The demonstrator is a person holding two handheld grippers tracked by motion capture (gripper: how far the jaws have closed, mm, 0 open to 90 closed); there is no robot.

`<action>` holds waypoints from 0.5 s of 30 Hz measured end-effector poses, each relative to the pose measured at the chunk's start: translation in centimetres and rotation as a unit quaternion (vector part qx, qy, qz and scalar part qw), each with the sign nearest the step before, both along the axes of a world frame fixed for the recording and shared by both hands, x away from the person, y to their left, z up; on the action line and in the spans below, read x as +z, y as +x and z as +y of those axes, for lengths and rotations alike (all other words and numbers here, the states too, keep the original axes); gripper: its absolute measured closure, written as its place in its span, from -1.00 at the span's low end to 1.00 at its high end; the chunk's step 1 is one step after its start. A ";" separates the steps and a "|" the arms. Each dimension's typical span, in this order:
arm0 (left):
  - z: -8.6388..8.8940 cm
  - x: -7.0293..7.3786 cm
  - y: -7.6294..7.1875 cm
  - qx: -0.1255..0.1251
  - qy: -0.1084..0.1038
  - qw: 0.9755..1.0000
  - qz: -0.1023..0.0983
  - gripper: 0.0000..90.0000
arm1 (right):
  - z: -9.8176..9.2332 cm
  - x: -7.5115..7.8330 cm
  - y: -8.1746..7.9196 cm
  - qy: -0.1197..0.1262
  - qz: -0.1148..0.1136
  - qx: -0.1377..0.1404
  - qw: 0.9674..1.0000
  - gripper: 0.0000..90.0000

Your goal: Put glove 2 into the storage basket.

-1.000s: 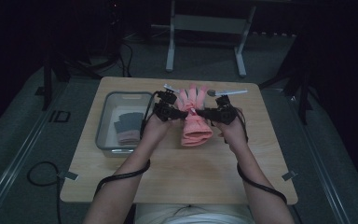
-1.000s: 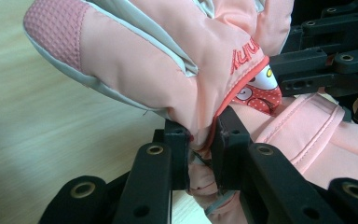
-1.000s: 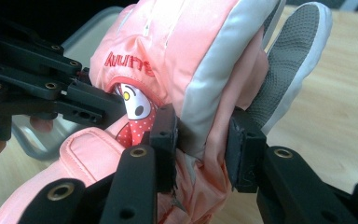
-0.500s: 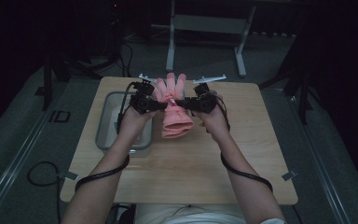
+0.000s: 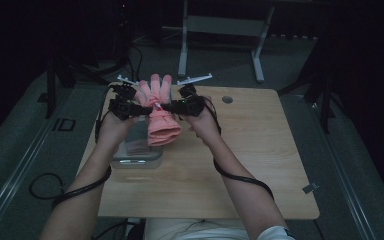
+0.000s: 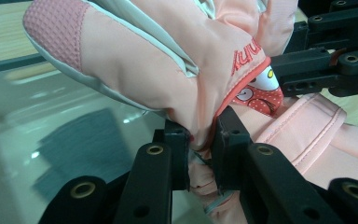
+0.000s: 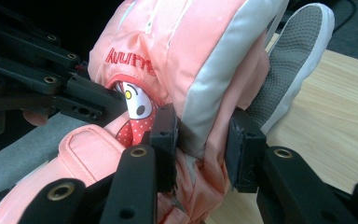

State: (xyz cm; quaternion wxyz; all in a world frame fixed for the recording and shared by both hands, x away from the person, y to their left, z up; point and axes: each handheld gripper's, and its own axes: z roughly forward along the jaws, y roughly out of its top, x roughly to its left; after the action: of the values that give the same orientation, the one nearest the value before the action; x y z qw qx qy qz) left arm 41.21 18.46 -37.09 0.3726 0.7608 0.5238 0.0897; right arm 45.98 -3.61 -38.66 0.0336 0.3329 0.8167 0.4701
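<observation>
High view: we saw a pair of pink gloves (image 5: 161,117) held up in the upper middle of the frame, above the left part of the wooden surface (image 5: 260,165), with their fingers pointing up and the cuffs hanging down. The left claw (image 5: 139,108) gripped them from the left and the right claw (image 5: 169,106) from the right, the two claws nearly meeting at the gloves' middle. A clear bin (image 5: 136,152) sat on the surface just below the gloves, partly behind the left forearm.

In the left gripper view we found the left claw (image 6: 200,140) pinched narrow on a fold of pink glove fabric, a cartoon tag (image 6: 257,91) just right of it, and the bin's clear wall (image 6: 51,140) at the left of the frame. In the right gripper view the right claw (image 7: 200,140) was clamped on a thicker bunch of the gloves, a grey textured fingertip (image 7: 294,56) showing at the upper right.
</observation>
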 end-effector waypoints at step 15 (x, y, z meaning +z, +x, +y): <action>6.1 -1.6 -0.5 0.044 0.017 0.999 0.020 0.73 | 7.2 -2.2 0.7 0.009 0.017 0.029 0.999 0.50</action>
State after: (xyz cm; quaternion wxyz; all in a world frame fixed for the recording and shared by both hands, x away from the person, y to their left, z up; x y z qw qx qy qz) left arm 40.75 24.56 -38.72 0.3452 0.7449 0.5622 0.0996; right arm 46.71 3.58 -40.89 0.0037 0.3174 0.8223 0.4723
